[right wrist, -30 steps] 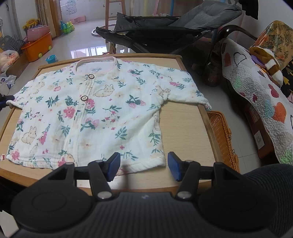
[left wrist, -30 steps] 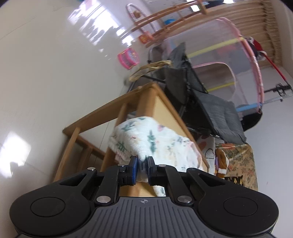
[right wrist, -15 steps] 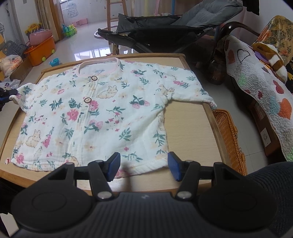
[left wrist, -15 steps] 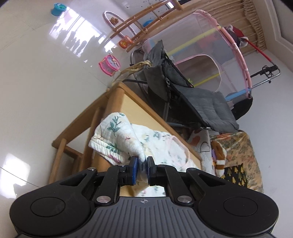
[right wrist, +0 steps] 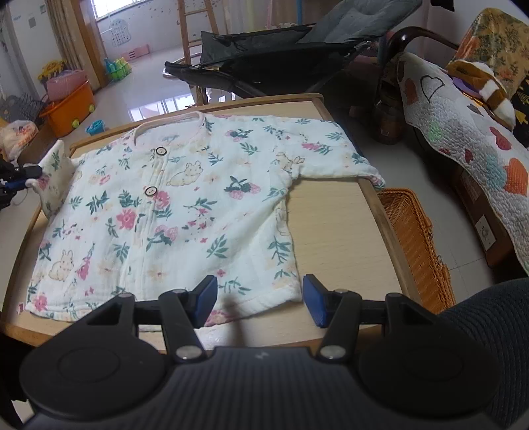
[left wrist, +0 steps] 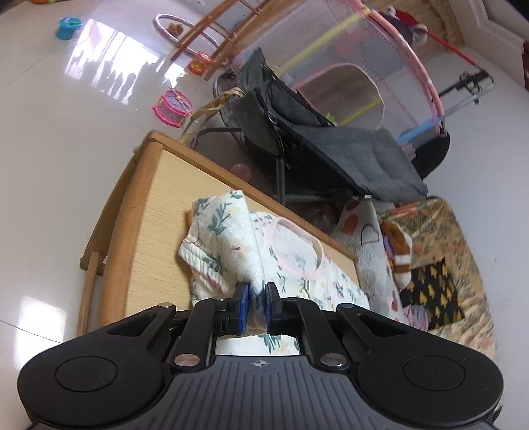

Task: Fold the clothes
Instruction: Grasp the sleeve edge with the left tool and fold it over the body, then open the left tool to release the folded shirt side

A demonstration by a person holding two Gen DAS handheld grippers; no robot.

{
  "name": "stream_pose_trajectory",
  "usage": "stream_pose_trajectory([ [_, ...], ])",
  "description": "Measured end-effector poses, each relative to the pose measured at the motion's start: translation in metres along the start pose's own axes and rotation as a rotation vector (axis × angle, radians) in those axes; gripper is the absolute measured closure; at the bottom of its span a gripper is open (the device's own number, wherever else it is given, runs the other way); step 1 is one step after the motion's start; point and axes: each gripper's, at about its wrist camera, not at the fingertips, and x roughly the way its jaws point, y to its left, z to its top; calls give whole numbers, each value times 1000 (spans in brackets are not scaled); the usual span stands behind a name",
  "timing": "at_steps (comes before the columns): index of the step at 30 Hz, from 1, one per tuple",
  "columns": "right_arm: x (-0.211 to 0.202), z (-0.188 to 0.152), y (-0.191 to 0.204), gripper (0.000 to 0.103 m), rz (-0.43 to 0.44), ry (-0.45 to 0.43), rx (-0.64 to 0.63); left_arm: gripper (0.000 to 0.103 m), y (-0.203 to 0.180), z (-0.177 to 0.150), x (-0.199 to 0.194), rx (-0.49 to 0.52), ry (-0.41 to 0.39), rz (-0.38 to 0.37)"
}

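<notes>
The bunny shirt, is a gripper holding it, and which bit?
Yes. The left gripper is pinching the bunny shirt by the end of one sleeve. The right gripper is open, holding nothing.

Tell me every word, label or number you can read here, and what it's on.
Nothing here reads clearly.
Plastic bag on the floor: red print, too blurred to read.
Wall chart beside the window: marks too small to read.
Left hand-held gripper: only a small compass-like emblem on its body, no text.
</notes>
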Motion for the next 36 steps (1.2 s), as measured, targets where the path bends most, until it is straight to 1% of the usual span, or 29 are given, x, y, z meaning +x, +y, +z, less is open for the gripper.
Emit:
stream_pose_trajectory([
  [4,1,0,-3,46,1,3,20,93,-11,0,8,41,25,16],
  [10,3,0,-4,46,-11,16,27,93,-16,-1,20,46,46,46],
  [16,5,-1,-5,46,-23,27,27,93,-19,-4,24,46,47,56],
  [25,7,-1,-5,46,-25,41,30,93,-29,-4,35,79,69,103],
  [27,7,-1,-7,46,-25,41,36,93,-30,-5,38,79,83,104],
  [33,8,-1,-6,46,-24,43,32,93,-35,-10,51,71,88,112],
  [36,8,-1,-7,46,-24,44,35,92,-41,-12,59,71,108,107],
])
